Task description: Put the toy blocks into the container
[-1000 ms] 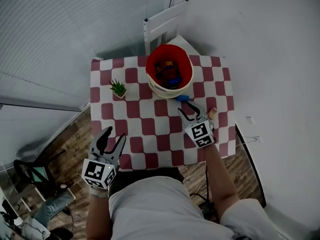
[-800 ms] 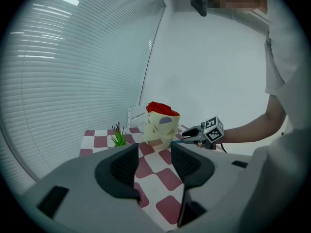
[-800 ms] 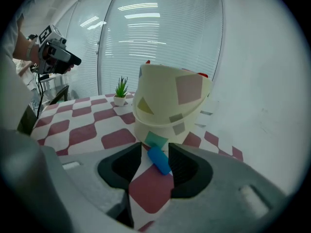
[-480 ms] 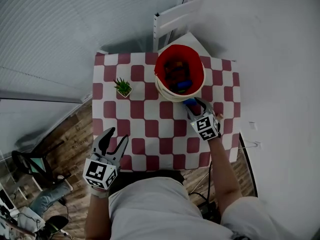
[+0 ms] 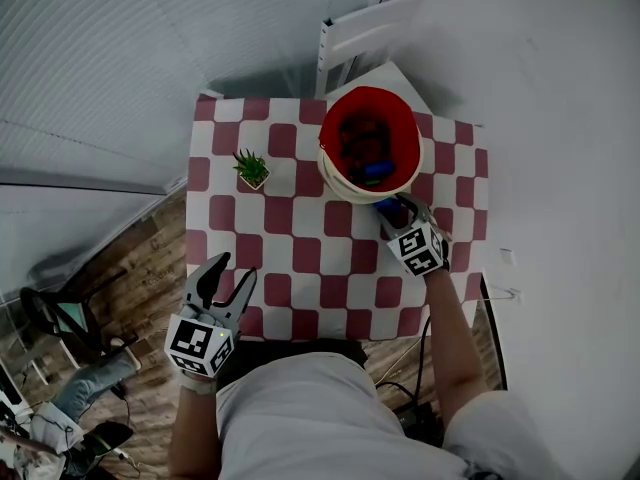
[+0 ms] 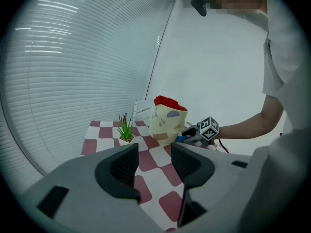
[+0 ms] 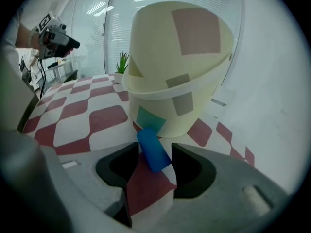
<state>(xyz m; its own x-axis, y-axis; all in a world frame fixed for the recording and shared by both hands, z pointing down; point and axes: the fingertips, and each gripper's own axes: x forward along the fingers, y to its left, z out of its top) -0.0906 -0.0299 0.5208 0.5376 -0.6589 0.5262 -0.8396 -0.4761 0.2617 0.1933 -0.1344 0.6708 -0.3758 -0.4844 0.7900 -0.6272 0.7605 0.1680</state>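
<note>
Block (image 7: 153,149), blue, lies on the checked table (image 5: 300,238) between the right gripper's (image 5: 397,208) jaws, which have just been opening and stand apart, just beside the container's (image 7: 184,57) near side. Left gripper (image 6: 153,154) hovers at the table's near left edge, jaws apart and empty.

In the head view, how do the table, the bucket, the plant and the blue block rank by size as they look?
1. table
2. bucket
3. plant
4. blue block: smallest as seen, but the right gripper partly covers it, so its rank against the plant is unsure.
</note>
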